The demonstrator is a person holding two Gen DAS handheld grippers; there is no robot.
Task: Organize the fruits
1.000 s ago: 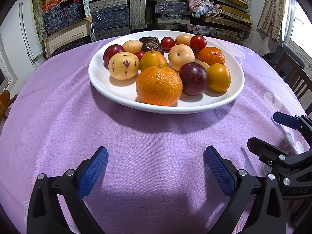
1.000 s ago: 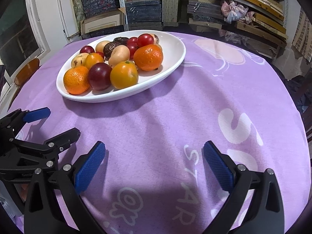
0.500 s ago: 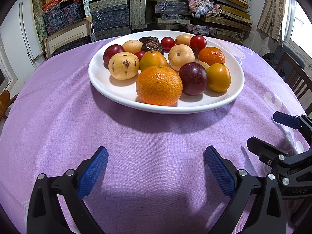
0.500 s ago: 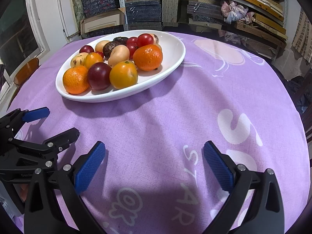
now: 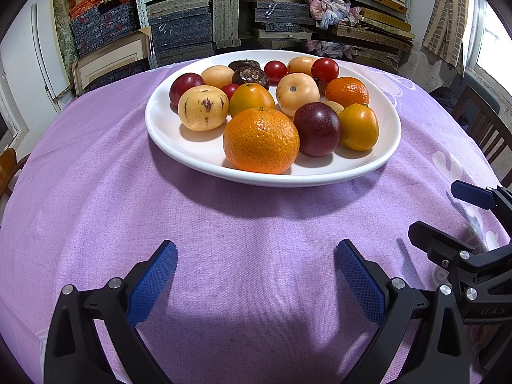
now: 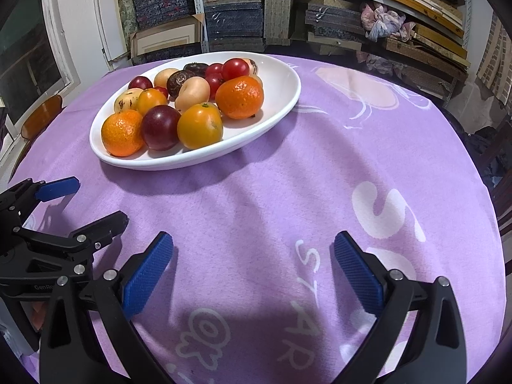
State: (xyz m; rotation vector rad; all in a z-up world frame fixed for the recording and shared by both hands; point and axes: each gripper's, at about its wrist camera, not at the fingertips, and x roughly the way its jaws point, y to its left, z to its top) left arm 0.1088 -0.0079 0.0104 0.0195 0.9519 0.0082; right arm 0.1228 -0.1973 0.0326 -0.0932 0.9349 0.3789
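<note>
Purple cloth [image 5: 96, 192] covers the round bench, and from the left wrist view the white oval plate [image 5: 172, 147] sits just ahead, heaped with fruit. Nearest the front rim is a big mandarin [image 5: 260, 140], with a dark plum [image 5: 316, 129] touching its right side and a speckled yellow fruit [image 5: 203, 107] off to its left. The left gripper [image 5: 256, 275] hangs low over bare cloth short of the plate, its blue fingers [image 5: 153, 283] spread wide and holding nothing.

Over on the right wrist view, the plate lies up and to the left, well apart from the right gripper [image 6: 252, 272], whose fingers [image 6: 358, 273] are likewise wide apart and empty. An orange-yellow fruit [image 6: 200, 125] and a second mandarin [image 6: 240, 96] face this side.

Nothing looks sorted yet, I'd say. For a clean first pick, the left gripper would do best to take the front mandarin: come in level, straddle its widest part, and close gently, since a hard squeeze could bruise it or nudge the plum beside it.
</note>
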